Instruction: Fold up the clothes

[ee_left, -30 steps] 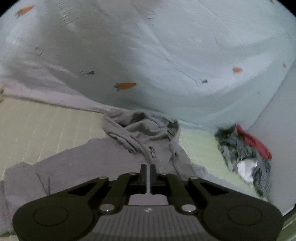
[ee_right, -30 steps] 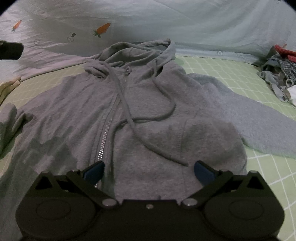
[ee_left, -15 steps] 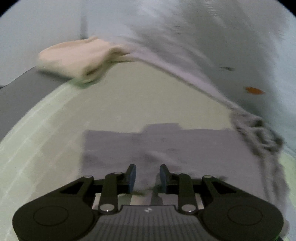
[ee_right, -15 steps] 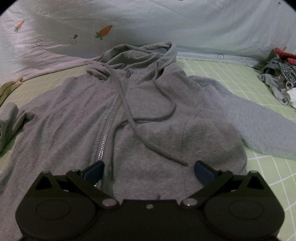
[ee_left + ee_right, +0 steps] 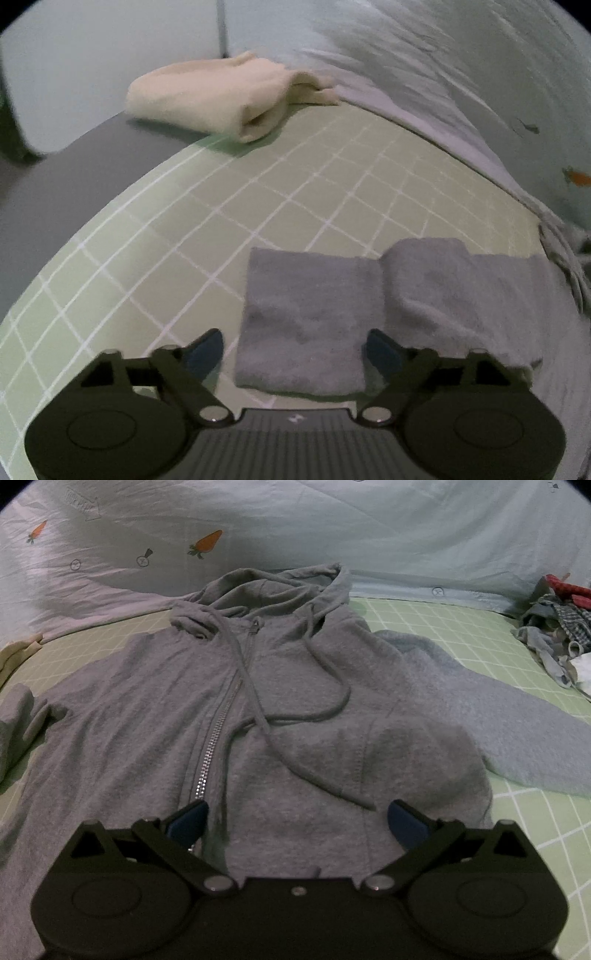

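A grey zip hoodie (image 5: 258,709) lies flat, front up, on the green checked sheet (image 5: 443,620), hood toward the far quilt. Its right sleeve (image 5: 517,731) stretches out to the right. My right gripper (image 5: 295,821) hovers open over the hoodie's lower hem, beside the zip (image 5: 212,753) and the drawstring end. In the left wrist view the hoodie's left sleeve (image 5: 369,302) lies on the sheet, and its cuff (image 5: 306,321) sits between the open fingers of my left gripper (image 5: 295,352), which grips nothing.
A folded cream garment (image 5: 221,96) rests near the mattress corner. A pale blue quilt with carrot prints (image 5: 295,528) is bunched along the far side. A pile of mixed clothes (image 5: 557,627) lies at the right. The bed edge and dark floor (image 5: 48,192) lie left.
My left gripper has let go of the hoodie fabric, swung left to the sleeve cuff and opened wide. The right gripper has barely moved and stays open.
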A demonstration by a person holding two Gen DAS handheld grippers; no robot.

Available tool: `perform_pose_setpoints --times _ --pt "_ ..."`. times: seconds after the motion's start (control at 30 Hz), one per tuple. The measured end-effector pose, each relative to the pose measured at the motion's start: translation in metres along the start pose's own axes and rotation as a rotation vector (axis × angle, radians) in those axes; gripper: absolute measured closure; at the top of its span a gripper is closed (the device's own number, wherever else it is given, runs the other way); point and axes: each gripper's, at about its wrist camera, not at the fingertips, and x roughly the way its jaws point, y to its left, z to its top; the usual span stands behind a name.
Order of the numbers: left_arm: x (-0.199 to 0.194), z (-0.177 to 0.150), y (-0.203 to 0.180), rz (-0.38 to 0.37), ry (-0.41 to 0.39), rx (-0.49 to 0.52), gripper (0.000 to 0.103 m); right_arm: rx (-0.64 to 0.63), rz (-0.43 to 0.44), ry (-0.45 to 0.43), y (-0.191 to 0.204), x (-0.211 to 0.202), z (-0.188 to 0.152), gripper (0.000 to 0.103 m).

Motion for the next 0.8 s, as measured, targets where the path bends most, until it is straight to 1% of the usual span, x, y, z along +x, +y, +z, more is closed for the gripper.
perform_pose_setpoints --times 0.03,0.07,0.1,0.17,0.5,0.53,0.57,0.6,0.63,0.67,0.7,0.73,0.77,0.8 --pt "0.002 0.000 -0.005 0.004 -0.004 0.040 0.061 0.001 -0.002 -0.004 0.000 0.000 -0.001 0.000" --pt "-0.002 0.002 -0.013 -0.028 -0.014 0.064 0.079 0.000 -0.007 -0.007 0.001 0.000 -0.001 0.000" --pt "-0.007 0.004 -0.023 -0.068 -0.026 0.083 0.085 -0.001 -0.011 -0.011 0.001 0.000 -0.002 0.000" --pt "-0.016 0.008 -0.043 -0.149 -0.050 0.123 0.094 0.001 -0.012 -0.015 0.001 0.000 -0.002 0.000" --pt "-0.065 0.030 -0.143 -0.554 -0.168 0.319 0.094 0.001 -0.011 -0.036 0.002 -0.001 -0.006 0.000" --pt "-0.069 0.032 -0.153 -0.594 -0.180 0.339 0.093 0.001 -0.011 -0.034 0.002 -0.001 -0.006 0.000" --pt "-0.074 0.035 -0.162 -0.635 -0.191 0.358 0.087 0.001 -0.010 -0.031 0.002 -0.001 -0.005 0.000" --pt "-0.075 0.031 -0.169 -0.638 -0.181 0.371 0.086 0.001 -0.009 -0.026 0.002 -0.001 -0.005 0.000" --pt "-0.074 0.026 -0.174 -0.633 -0.165 0.382 0.074 -0.001 -0.008 -0.017 0.002 -0.001 -0.003 0.000" --pt "-0.074 0.020 -0.179 -0.627 -0.150 0.393 0.055 -0.003 -0.006 -0.007 0.001 -0.001 -0.002 0.000" --pt "-0.073 0.014 -0.179 -0.606 -0.126 0.396 0.046 -0.005 -0.005 0.004 0.001 -0.001 0.000 0.000" --pt "-0.069 0.009 -0.174 -0.580 -0.107 0.387 0.031 -0.011 -0.004 0.031 0.001 -0.001 0.003 0.000" --pt "-0.066 0.004 -0.169 -0.555 -0.091 0.377 0.029 -0.017 -0.005 0.052 0.001 -0.002 0.006 0.000" --pt "-0.062 0.000 -0.162 -0.532 -0.072 0.361 0.029 -0.023 -0.012 0.047 0.002 -0.006 0.009 0.000"
